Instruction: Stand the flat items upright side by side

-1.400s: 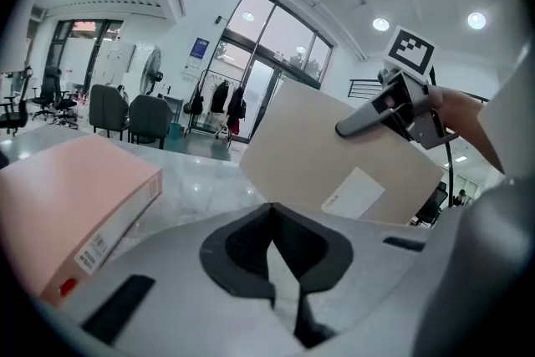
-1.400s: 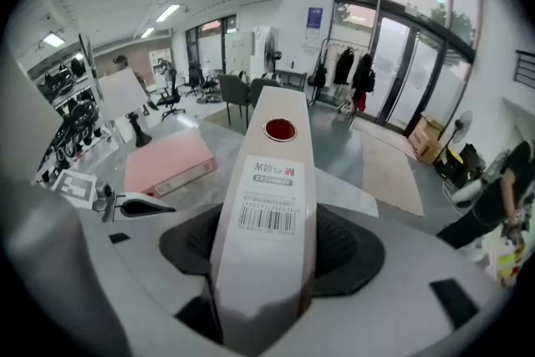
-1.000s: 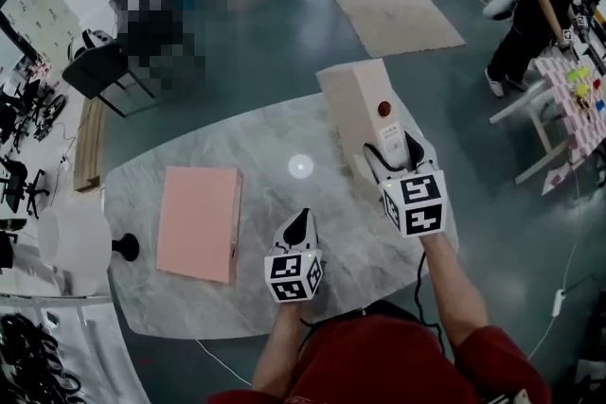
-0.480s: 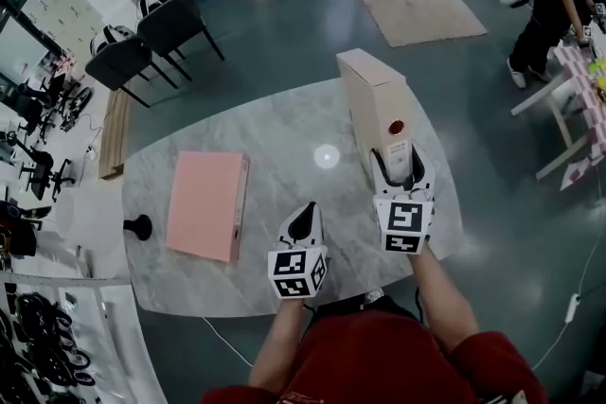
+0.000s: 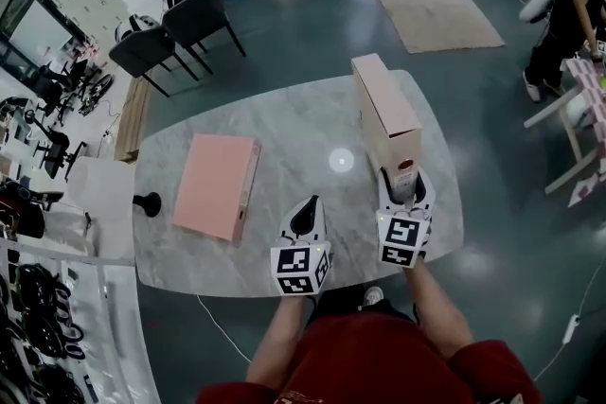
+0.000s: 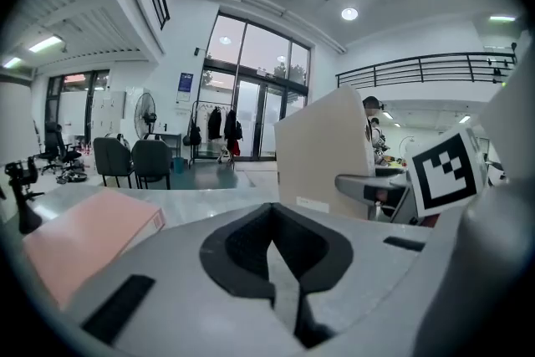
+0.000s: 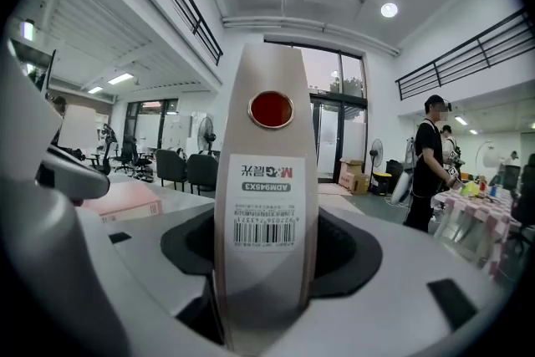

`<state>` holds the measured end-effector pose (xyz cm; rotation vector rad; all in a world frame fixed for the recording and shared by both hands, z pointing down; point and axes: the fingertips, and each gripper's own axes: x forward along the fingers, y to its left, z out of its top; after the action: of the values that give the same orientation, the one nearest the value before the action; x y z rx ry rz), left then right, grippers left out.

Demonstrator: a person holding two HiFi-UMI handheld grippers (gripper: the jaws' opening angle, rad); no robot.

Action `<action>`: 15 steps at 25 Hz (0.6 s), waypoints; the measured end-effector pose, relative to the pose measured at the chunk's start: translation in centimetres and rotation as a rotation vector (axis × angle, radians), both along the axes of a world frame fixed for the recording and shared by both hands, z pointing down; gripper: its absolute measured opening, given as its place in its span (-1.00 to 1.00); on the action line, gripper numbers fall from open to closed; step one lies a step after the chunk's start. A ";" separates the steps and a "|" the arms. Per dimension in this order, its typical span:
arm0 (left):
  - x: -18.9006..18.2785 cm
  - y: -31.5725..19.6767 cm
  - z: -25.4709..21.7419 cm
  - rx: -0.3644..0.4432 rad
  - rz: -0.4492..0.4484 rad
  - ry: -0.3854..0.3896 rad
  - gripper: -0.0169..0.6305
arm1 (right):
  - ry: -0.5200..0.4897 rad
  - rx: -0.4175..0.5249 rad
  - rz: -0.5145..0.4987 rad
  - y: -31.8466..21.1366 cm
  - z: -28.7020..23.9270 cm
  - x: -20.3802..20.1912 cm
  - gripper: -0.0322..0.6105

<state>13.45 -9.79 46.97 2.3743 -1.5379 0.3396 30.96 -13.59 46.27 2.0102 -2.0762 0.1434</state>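
Right gripper (image 5: 404, 181) — jaws just closing on upright box (image 5: 383, 109).

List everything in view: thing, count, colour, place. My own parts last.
grey marble oval table: one, grey, centre.
pink flat box file: one, pink, lying flat, table's left.
beige box file: one, beige, upright, table's right.
small black stand: one, black, at table's left edge.
dark chairs: two, black, floor beyond table.
beige rug: one, beige, far floor.
person in black: one, far right.
left gripper: one, grey, jaws together, empty, near table edge.
right gripper: one, grey, jaws shut on the beige box file.
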 end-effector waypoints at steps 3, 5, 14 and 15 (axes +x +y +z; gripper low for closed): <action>-0.2 1.3 -0.6 0.025 -0.021 -0.011 -0.93 | -0.023 -0.021 0.007 1.5 1.9 -0.2 -0.04; -0.1 2.2 -1.0 0.044 -0.036 -0.022 -0.93 | -0.036 -0.037 0.007 2.4 2.9 -0.1 -0.05; -0.8 5.5 -2.8 0.134 -0.102 -0.074 -0.93 | -0.051 -0.094 -0.014 3.5 6.7 -0.5 -0.05; -0.9 5.8 -3.0 0.137 -0.107 -0.077 -0.93 | -0.047 -0.094 -0.017 3.4 6.7 -0.6 -0.05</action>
<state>12.52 -4.02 43.99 2.3939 -1.7685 0.3141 30.37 -10.17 52.99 1.9514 -2.0735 0.2830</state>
